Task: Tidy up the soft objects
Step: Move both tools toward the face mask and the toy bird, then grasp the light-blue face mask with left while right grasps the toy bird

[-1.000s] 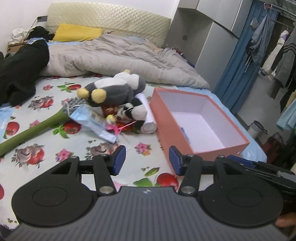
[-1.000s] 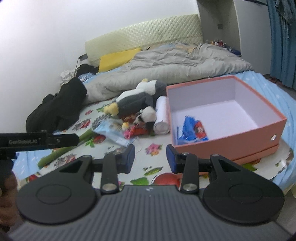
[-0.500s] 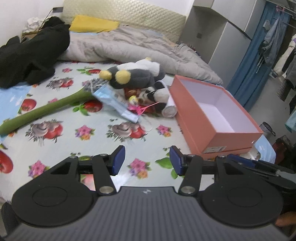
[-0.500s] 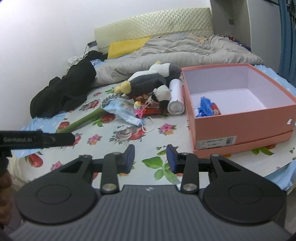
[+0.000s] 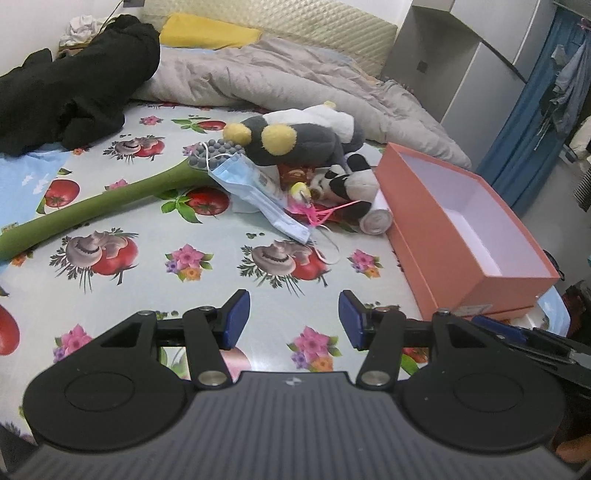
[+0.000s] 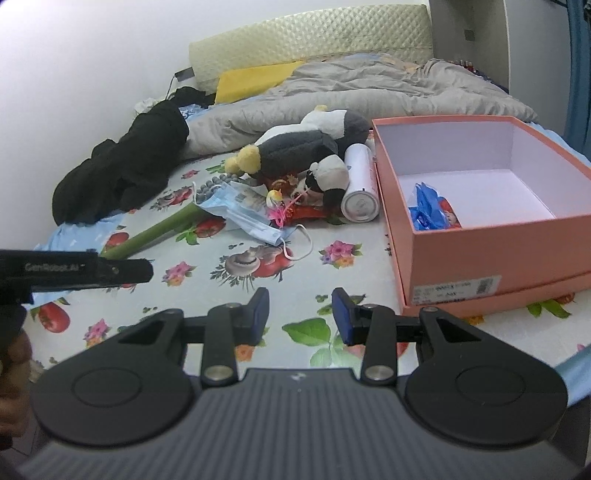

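Note:
A heap of soft things lies mid-bed: a grey and white plush toy (image 5: 295, 142) (image 6: 295, 147), a small black and white plush (image 5: 345, 184) (image 6: 328, 177), a blue face mask (image 5: 258, 192) (image 6: 243, 214), a white roll (image 5: 376, 219) (image 6: 360, 184) and a long green stalk toy (image 5: 110, 203) (image 6: 155, 232). To the right stands an open salmon box (image 5: 436, 251) (image 6: 491, 247) with a blue packet (image 6: 430, 212) inside. My left gripper (image 5: 293, 319) and right gripper (image 6: 299, 314) hover open over the near bedsheet, nothing between their fingers.
A grey duvet (image 5: 288, 77) and a yellow pillow (image 5: 210, 31) fill the head of the bed. Black clothing (image 5: 70, 85) (image 6: 122, 166) is piled at the left. A wardrobe (image 5: 454, 62) and blue curtain (image 5: 532, 122) stand right of the bed. The left gripper's body (image 6: 74, 269) shows at the right view's left edge.
Both grippers have pulled back and sunk toward the near end of the bed, so the heap and the box sit farther off. Their jaws look unchanged.

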`<act>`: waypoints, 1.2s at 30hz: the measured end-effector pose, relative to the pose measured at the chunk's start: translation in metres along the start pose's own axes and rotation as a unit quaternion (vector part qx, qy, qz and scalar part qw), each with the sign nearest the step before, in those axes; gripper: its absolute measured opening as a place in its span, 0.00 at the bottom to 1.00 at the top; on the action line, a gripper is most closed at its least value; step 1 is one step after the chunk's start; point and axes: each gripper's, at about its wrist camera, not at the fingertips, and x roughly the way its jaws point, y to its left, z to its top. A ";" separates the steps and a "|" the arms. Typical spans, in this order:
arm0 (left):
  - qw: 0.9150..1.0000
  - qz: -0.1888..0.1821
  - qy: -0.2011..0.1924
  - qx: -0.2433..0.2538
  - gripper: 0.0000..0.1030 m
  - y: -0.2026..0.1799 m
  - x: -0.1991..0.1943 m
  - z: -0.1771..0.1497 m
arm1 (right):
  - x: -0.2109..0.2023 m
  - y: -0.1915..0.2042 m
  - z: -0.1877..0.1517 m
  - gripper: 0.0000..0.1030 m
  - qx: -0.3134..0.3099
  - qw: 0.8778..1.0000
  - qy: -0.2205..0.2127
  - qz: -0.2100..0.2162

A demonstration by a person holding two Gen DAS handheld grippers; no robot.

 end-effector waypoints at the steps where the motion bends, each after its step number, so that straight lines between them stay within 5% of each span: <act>1: 1.000 -0.001 0.001 -0.002 0.58 0.002 0.005 0.002 | 0.003 0.000 0.001 0.40 0.000 1.000 0.000 0.001; 18: 0.999 0.015 0.019 -0.033 0.58 0.026 0.103 0.037 | 0.093 -0.005 0.027 0.40 -0.009 1.000 0.018 0.022; 30: 0.990 -0.011 0.010 -0.140 0.58 0.060 0.181 0.061 | 0.162 -0.010 0.070 0.40 0.020 0.998 -0.005 0.053; 36: 0.989 -0.020 0.007 -0.146 0.58 0.062 0.207 0.069 | 0.197 -0.007 0.088 0.40 0.027 0.997 -0.008 0.078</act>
